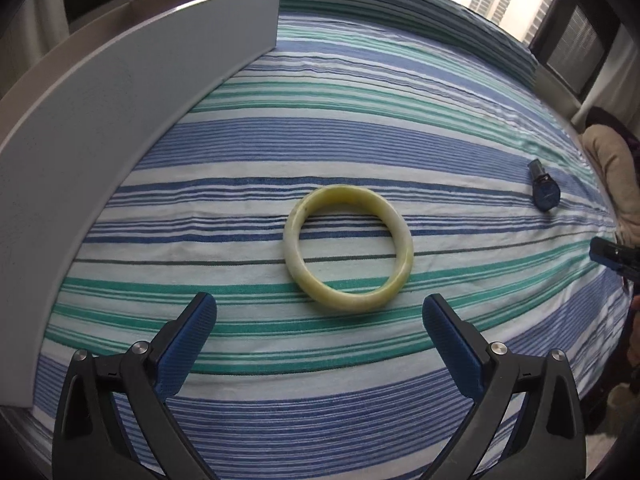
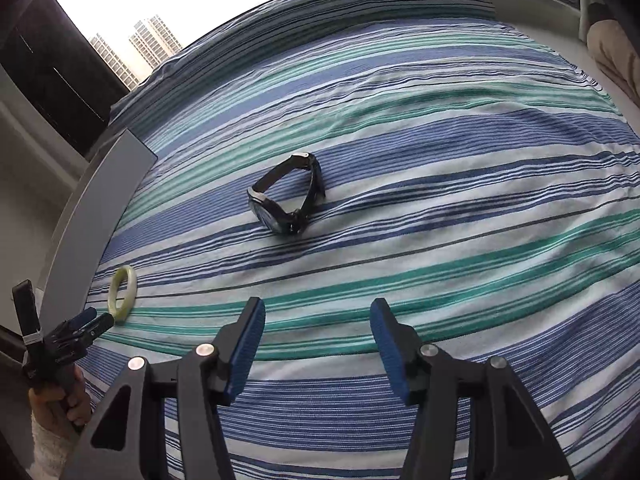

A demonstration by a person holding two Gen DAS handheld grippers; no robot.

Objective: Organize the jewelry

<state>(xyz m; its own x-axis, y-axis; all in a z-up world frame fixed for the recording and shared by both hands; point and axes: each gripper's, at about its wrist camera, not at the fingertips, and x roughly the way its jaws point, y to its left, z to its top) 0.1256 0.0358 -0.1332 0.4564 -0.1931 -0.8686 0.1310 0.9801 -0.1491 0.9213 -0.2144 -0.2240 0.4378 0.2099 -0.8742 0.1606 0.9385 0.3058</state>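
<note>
Jewelry was still loose on the bed, none of it gripped. My left gripper stood spread wide and empty, its pads just short of the pale green bangle, which lay flat on the striped cover beside the grey box. My right gripper was also spread with nothing between its pads, aimed toward the dark wristwatch, which sat well ahead of it, propped on its looped strap. I judged the bangle the likelier trouble: smooth, hard and round, it could squirt out from the pads or skid across the cloth if I closed off-centre. The watch looked ready to topple or roll if one pad nudged the strap first, and the soft, wrinkled cover could bunch up into either grip.
</note>
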